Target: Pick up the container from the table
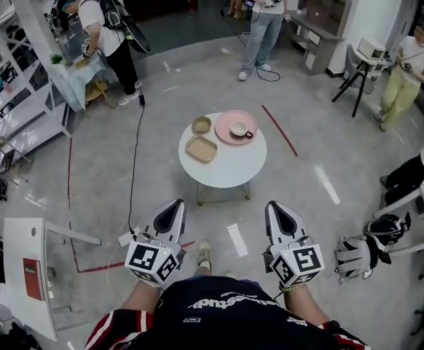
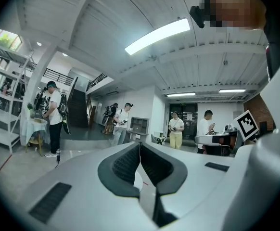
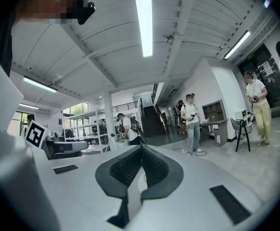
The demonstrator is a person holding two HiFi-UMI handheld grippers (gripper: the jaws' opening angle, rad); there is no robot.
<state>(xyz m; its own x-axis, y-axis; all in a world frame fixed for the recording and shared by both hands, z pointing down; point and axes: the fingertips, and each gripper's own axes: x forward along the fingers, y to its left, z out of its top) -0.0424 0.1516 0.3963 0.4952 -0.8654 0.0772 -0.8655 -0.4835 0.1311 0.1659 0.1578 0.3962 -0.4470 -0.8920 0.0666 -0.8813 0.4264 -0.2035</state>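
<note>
Open floor [image 1: 161, 159] parts the table rim [image 1: 223, 187] from left gripper [image 1: 177, 205] and right gripper [image 1: 274, 206].

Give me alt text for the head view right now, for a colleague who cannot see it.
A small round white table stands ahead, carrying a rectangular tan container, a round tan bowl and a pink plate with a white cup. The left tongs and right tongs are shut, empty, short of the table.
</note>
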